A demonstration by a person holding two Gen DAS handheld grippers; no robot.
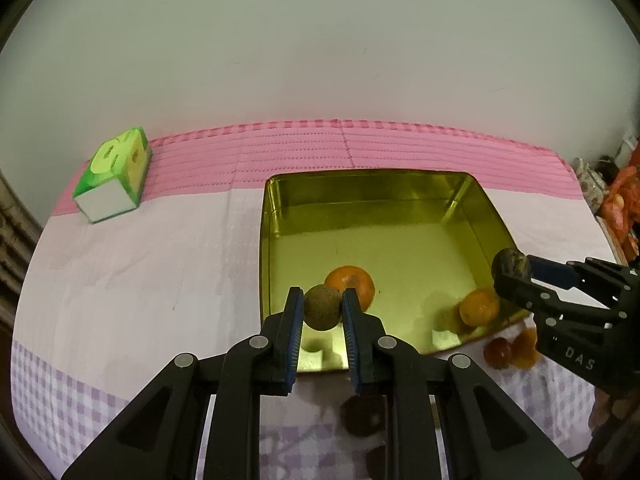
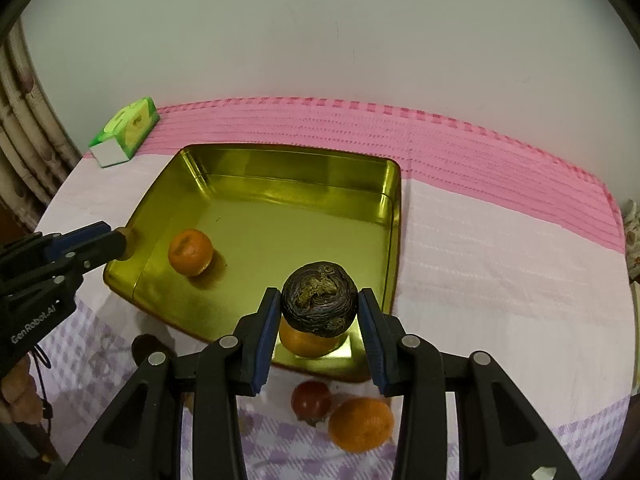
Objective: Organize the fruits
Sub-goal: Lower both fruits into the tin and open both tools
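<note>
Fruit, left wrist view: two oranges (image 1: 351, 285) lie in the tin (image 1: 472, 200) ahead of the left gripper (image 1: 321, 307), clamped narrowly on a brown fruit (image 1: 322, 307) over the near rim; dark fruit (image 1: 366, 414) waits on the cloth beneath. Right wrist view: right gripper (image 2: 319, 312) pinches a dark wrinkled fruit (image 2: 319, 305) above the tin's near corner; a red fruit (image 2: 311, 399) and a loose orange (image 2: 361, 424) below it remain unsorted, so roughly half seems done.

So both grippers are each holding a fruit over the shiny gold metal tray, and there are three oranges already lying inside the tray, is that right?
Not quite: the shiny gold metal tray holds two oranges, not three, as the left wrist view shows. A third orange lies outside on the cloth. The rest stands: the left gripper holds a small brown round fruit and the right gripper a dark wrinkled round fruit.
</note>
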